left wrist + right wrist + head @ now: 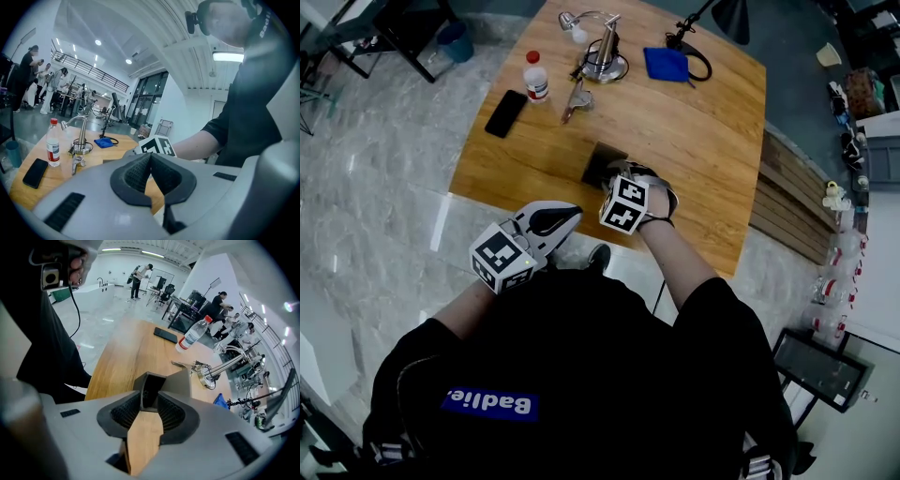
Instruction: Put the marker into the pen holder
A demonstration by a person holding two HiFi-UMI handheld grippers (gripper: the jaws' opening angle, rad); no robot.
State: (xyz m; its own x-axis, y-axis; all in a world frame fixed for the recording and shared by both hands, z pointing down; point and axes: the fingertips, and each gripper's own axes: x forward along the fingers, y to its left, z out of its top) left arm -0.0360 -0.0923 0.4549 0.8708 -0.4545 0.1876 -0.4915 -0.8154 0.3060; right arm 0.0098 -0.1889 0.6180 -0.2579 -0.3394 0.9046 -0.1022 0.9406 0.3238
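Pen holder (598, 161) is your reference here: a dark, square-sided box standing upright on the wooden table (703, 122), close to the edge nearest you. Your right gripper (150, 400) sits right at the holder's near side, with its tag cube (624, 204) just behind on your side. In the right gripper view its jaws stand apart and bare wood shows in the gap. The holder's open mouth sits just past the tips, lined up between them, and the pads press on nothing. You cannot pick out the marker in any view, and the inside of the holder is too dark to tell what it contains.

Your left gripper (151, 157) hangs nearer to you than the holder and to its left, off the table edge and above the floor in front of your body. In the left gripper view its pads meet at the tips, closed with nothing in them.

The rest lies on the far side of the holder. A small metal tool (576, 99) lies almost straight beyond it. Farther out on the same line stands a desk lamp (602, 54) on a round metal base. A black phone (505, 113) lies flat beyond the holder and to its left, and a red-capped bottle (535, 77) stands upright just past the phone. A blue cloth (666, 64) lies beyond the holder and to its right, with a black cable (705, 64) curling at its side. Both gripper views show people standing well beyond the table.
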